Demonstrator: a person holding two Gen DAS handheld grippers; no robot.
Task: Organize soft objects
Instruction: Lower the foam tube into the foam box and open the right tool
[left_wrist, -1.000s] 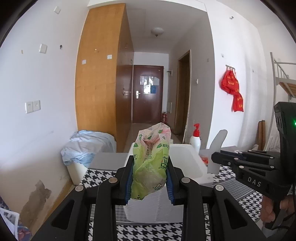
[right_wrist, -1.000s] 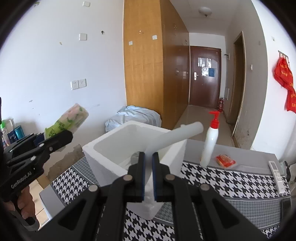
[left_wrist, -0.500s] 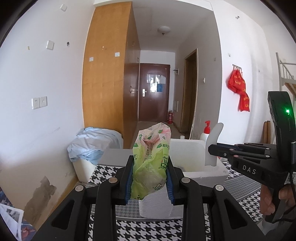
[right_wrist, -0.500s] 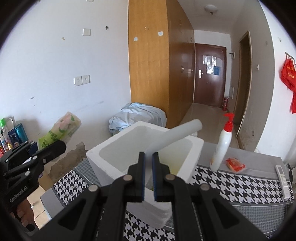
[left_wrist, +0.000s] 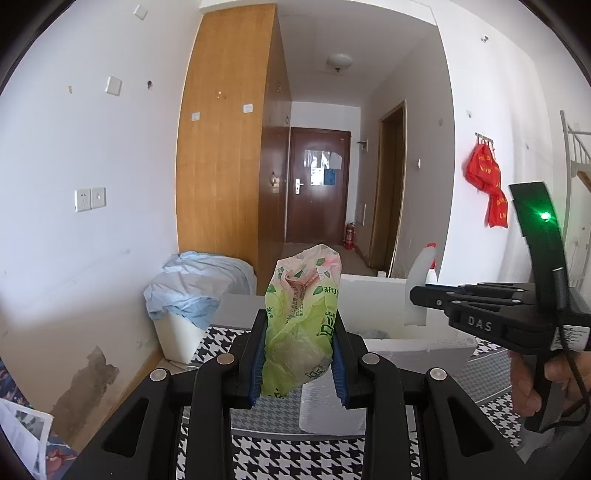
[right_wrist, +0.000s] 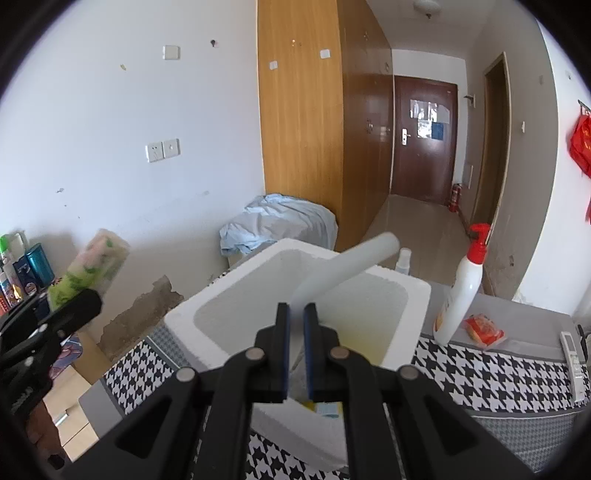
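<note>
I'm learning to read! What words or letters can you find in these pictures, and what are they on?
"DAS": on the side of the right gripper, seen in the left wrist view.
Green tissue pack held in the left gripper: printed characters, too crumpled to read.
Papers on the brown door: too small.
Red hanging bags: gold writing, too blurred.

Crinkled, glossy plastic film on the green tissue pack (left_wrist: 301, 325). Matt black plastic on the left tongs (left_wrist: 299, 363) and right tongs (right_wrist: 296, 347), with blue rubbery pads (left_wrist: 258, 365). Grainy, matt white foam for the box (right_wrist: 236, 295). Smooth translucent plastic tube (right_wrist: 354, 262). Woven houndstooth cloth over the tabletop (right_wrist: 491, 380). Glossy white pump bottle (right_wrist: 460, 295). Satin wood-veneer wardrobe (right_wrist: 299, 122).
</note>
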